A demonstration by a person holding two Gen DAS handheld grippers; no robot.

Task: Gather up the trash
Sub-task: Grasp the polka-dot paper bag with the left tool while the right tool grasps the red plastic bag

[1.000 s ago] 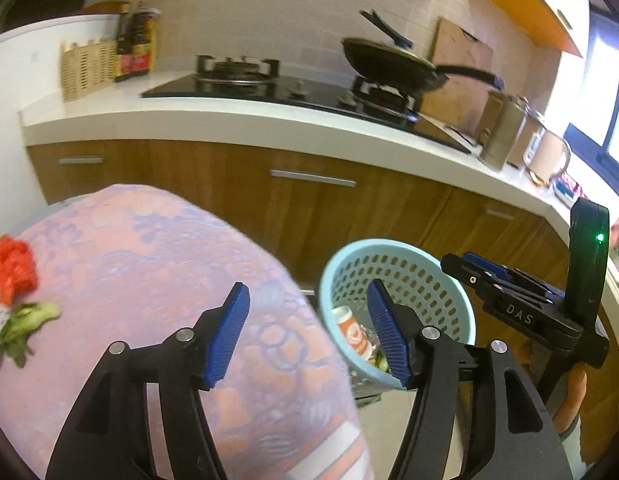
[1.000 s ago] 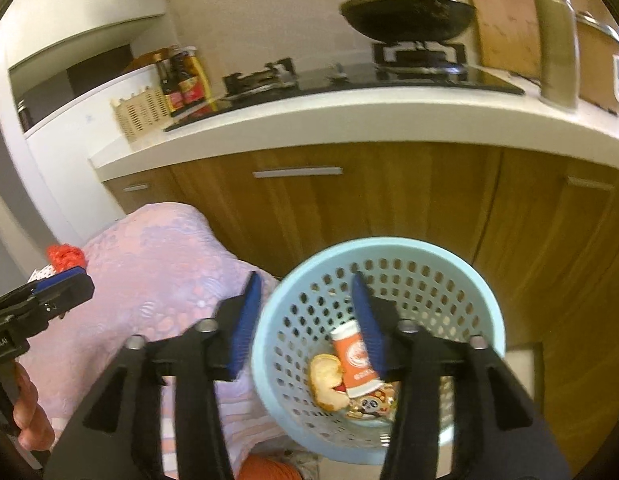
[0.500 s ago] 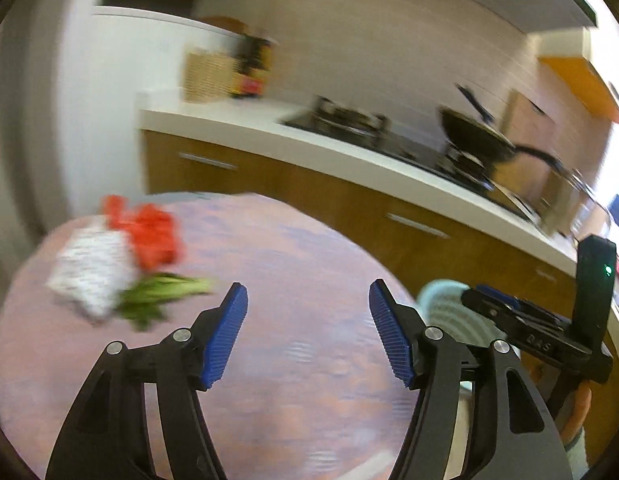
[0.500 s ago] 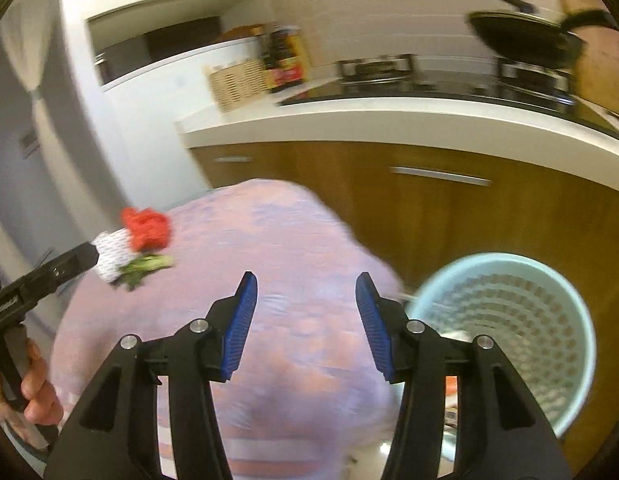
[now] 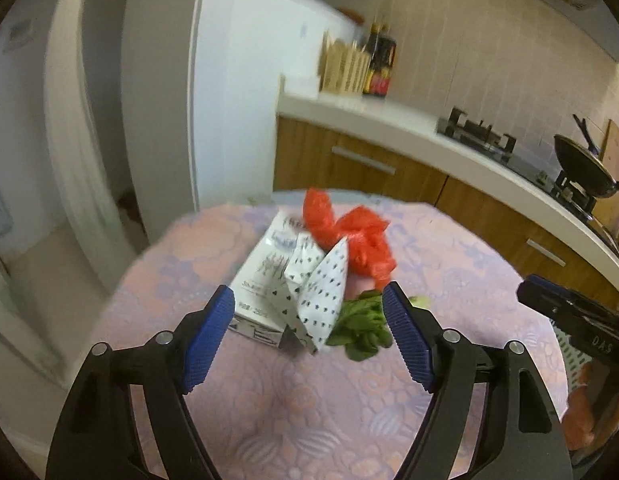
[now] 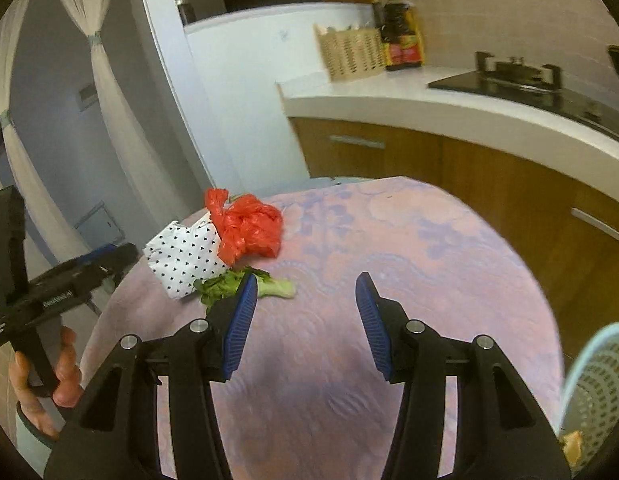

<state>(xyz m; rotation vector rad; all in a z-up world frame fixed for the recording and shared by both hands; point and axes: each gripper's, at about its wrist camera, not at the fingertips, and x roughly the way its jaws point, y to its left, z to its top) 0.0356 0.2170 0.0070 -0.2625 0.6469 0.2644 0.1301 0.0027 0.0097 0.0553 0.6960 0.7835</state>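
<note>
A pile of trash lies on the round pink table (image 5: 309, 400): a white milk carton (image 5: 261, 276), a folded white paper with black dots (image 5: 321, 296), a crumpled red plastic bag (image 5: 357, 236) and a green leafy vegetable (image 5: 361, 328). My left gripper (image 5: 307, 340) is open and empty, just in front of the dotted paper. My right gripper (image 6: 305, 316) is open and empty above the table, right of the vegetable (image 6: 245, 284), the dotted paper (image 6: 185, 260) and the red bag (image 6: 249, 232). The light blue trash basket (image 6: 593, 392) stands at the lower right.
A kitchen counter (image 5: 409, 124) with wooden cabinets runs behind the table, carrying a stove (image 5: 481, 136), a pan (image 5: 585, 168), bottles (image 5: 381, 64) and a wicker basket (image 6: 349, 52). A white fridge (image 5: 245, 92) stands at the left. A curtain (image 6: 109, 92) hangs beyond.
Both grippers have swung left from the blue basket to the table. The trash pile now sits right in front of the left gripper. Both stay open.
</note>
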